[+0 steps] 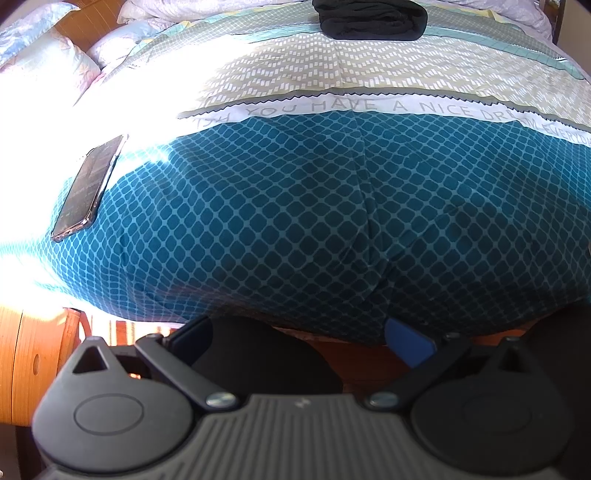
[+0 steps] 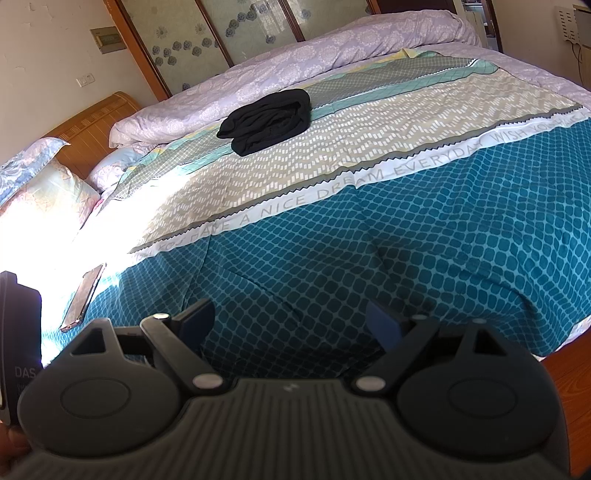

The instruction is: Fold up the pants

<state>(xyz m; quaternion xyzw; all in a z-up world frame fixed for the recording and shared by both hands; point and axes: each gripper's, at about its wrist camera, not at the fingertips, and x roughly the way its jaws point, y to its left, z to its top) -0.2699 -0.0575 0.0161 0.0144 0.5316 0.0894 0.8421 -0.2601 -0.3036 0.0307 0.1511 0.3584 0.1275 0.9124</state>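
Your left gripper [image 1: 299,334] has its jaws spread wide with nothing between them, blue pads [image 1: 406,343] showing on the inner faces. It hangs at the near edge of the bed, over the teal-patterned part of the bedspread [image 1: 295,206]. Your right gripper [image 2: 291,325] is likewise spread apart and empty, also above the teal section near the bed's front edge.

The pants [image 2: 267,122] are black and sit as a compact folded bundle, layered edges visible on the near side, slightly rumpled on top. They lie well away from both grippers, on the far part of the bedspread where the grey-green stripes run, just short of the lilac duvet [image 2: 332,48] bunched along the far side. In the left wrist view the same bundle [image 1: 369,18] shows at the top edge, partly cropped.

Between you and the pants: open bedspread, a cream-and-white patterned band, then a white strip with printed lettering. Nothing stands in the path.

A phone [image 1: 88,188] lies flat at the left edge of the teal area, in strong sun glare; it appears in the right wrist view too [image 2: 84,297]. A floral pillow [image 2: 48,192] rests against the wooden headboard [image 2: 92,125] at left. Glare washes out that side, so detail there is unreadable.
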